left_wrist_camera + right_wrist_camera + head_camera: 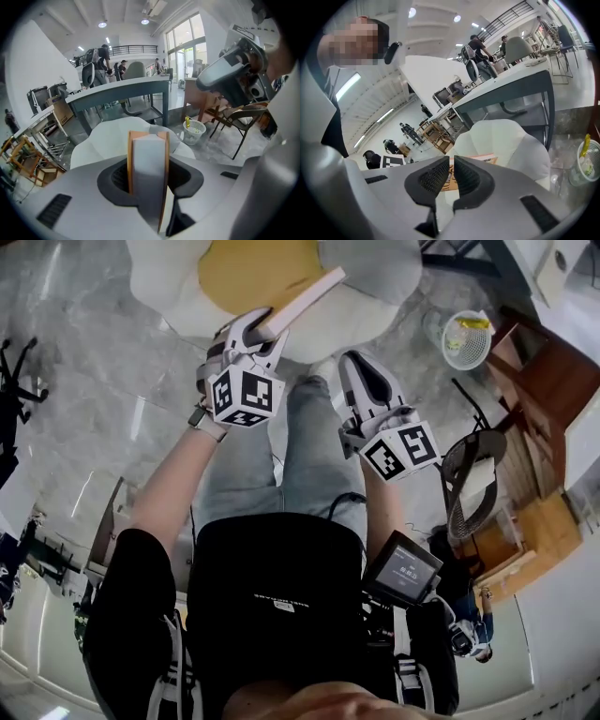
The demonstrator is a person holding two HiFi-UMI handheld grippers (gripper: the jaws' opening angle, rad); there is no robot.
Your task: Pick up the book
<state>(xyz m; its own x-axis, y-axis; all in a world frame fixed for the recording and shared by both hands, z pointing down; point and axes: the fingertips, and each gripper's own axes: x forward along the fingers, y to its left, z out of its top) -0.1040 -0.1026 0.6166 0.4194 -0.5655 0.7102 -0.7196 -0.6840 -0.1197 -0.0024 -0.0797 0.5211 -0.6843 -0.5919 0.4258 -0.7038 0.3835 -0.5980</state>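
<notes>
While clamped in left gripper [265, 329] dark jaws, thin book [305, 298] stands on edge: orange covers, white pages. Right gripper [451, 165] ribbed jaws nearly together, empty. Puffy white petal-shaped cushion [375, 277] behind.

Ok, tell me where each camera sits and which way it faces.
Head view: on the person's head, facing steeply down; shows the black-shirted torso, jeans, left gripper and right gripper.
Left gripper view: on the left gripper, facing along jaws clamped on the book toward a grey table; only its own jaws plainly show.
Right gripper view: on the right gripper, facing along closed, empty jaws; the person's black shirt at left.
Shared: all three show the white cushion and basket.
</notes>
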